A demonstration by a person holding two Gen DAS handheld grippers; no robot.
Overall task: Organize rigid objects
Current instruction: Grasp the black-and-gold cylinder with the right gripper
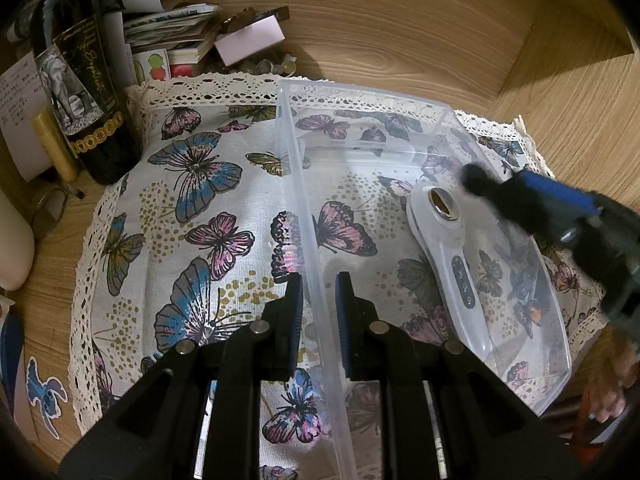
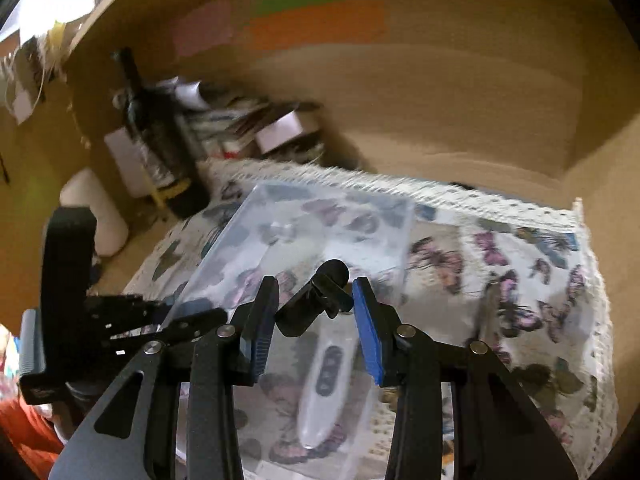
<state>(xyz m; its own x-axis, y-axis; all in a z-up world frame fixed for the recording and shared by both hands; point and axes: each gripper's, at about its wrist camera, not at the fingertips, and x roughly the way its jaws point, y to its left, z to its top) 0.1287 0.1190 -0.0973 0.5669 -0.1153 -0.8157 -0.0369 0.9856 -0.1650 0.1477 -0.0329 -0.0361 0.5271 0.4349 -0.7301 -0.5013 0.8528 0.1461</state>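
Clear plastic bin (image 1: 420,216) sits on a butterfly cloth (image 1: 192,208) over the wooden counter (image 1: 400,32), a white handheld device (image 1: 444,240) lying inside.

A dark wine bottle (image 1: 80,92) stands at the cloth's far-left corner, with stacked papers and boxes (image 1: 192,32) crowded behind it. The left gripper (image 1: 319,312) straddles the bin's near wall, its jaws narrowly parted, one on each side; whether they touch the plastic cannot be told. The right gripper (image 2: 314,320) hangs above the bin, jaws wide apart, with a small black object (image 2: 316,300) between them, seemingly touching only the right pad, though blur makes this unsure.
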